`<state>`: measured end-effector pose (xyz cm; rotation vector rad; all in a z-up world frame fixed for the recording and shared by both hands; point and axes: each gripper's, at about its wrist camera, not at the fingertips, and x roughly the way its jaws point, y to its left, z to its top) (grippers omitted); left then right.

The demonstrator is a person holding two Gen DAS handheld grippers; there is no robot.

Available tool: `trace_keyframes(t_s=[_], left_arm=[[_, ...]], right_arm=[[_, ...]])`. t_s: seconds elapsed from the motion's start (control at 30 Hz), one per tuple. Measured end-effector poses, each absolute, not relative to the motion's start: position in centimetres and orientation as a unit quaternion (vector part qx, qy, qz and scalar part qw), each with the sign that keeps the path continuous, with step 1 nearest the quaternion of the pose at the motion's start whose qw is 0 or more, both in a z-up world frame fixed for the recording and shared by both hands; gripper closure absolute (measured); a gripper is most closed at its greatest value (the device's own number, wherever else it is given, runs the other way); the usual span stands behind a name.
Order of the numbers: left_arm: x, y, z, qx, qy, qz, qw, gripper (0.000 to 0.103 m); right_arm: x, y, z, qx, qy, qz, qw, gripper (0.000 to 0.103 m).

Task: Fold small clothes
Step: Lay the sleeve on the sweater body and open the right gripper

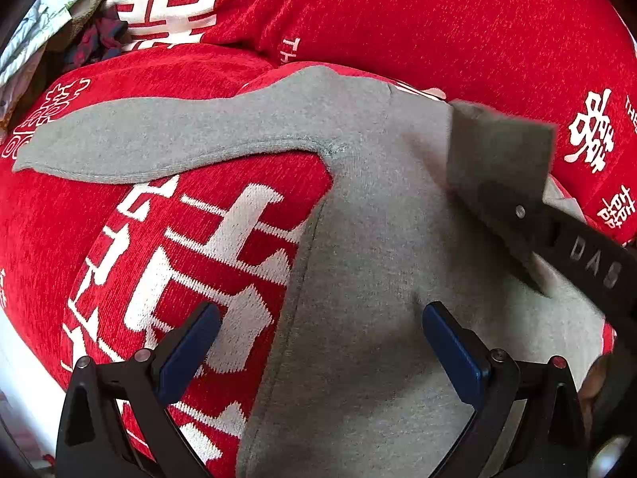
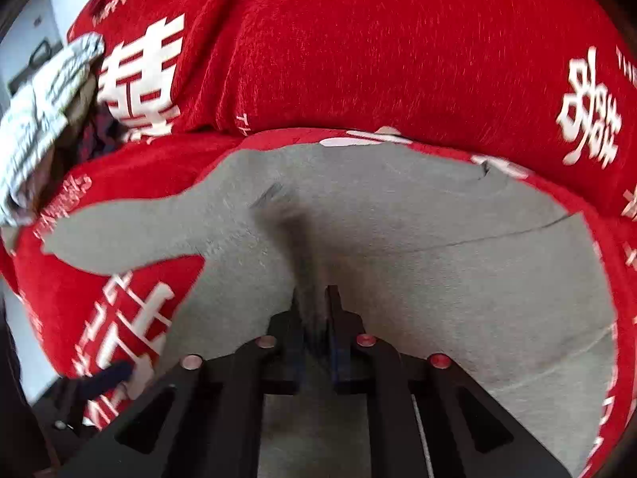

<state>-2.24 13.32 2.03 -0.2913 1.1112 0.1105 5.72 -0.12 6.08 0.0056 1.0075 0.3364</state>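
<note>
A small grey long-sleeved top (image 1: 378, 219) lies flat on the red cover (image 1: 438, 20), with one sleeve (image 1: 179, 139) spread out to the left. My left gripper (image 1: 318, 326) hovers open over the top's left edge, nothing between its blue pads (image 1: 191, 342). From the right, my right gripper (image 1: 471, 195) reaches in, pinching the other grey sleeve (image 1: 501, 147), whose end stands lifted above the body. In the right wrist view the right gripper (image 2: 316, 298) shows only a narrow slit, with a dark fold of the top (image 2: 438, 279) rising from it. That view is blurred.
The red cover (image 2: 358, 59) bears large white characters and bulges behind the top. A heap of other clothes (image 1: 91, 36) and a pale patterned cloth (image 2: 43, 99) lie at the far left. The cover's edge drops to a pale floor (image 1: 24, 378) at lower left.
</note>
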Motion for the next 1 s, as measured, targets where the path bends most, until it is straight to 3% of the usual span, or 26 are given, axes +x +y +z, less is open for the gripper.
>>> trace_keyframes(t_s=[0.13,0.2,0.5,0.67,0.87,1.0], left_arm=[[-2.3,13.2,2.2,-0.135,0.525,0.058,0.838,0.001],[-2.5,13.4,2.4,-0.14,0.524,0.065,0.838,0.001],[-3.9,13.4,5.3,-0.15,0.498,0.098,0.849,0.001],[-1.6,9.1,6.6,-0.111,0.5,0.046,0.858,0.001],[2.0,1.5,6.2,-0.051,0.508,-0.022,0.859,0.001],[4.1,-2.1,4.2,0.002,0.525,-0.035,0.85,0.001]], right_arm=[[5.9,-0.6,7.1,0.028,0.47,0.185,0.862,0.049],[5.7,-1.2,8.2,0.044,0.454,0.199,0.868,0.043],[6.5,-7.8,10.8,0.107,0.423,0.183,0.881,0.04],[7.3,-13.7,7.9,0.051,0.45,0.076,0.888,0.04],[8.5,-21.6,4.8,0.073,0.472,-0.014,0.878,0.04],[10.7,-24.8,2.8,0.117,0.499,0.028,0.858,0.04]])
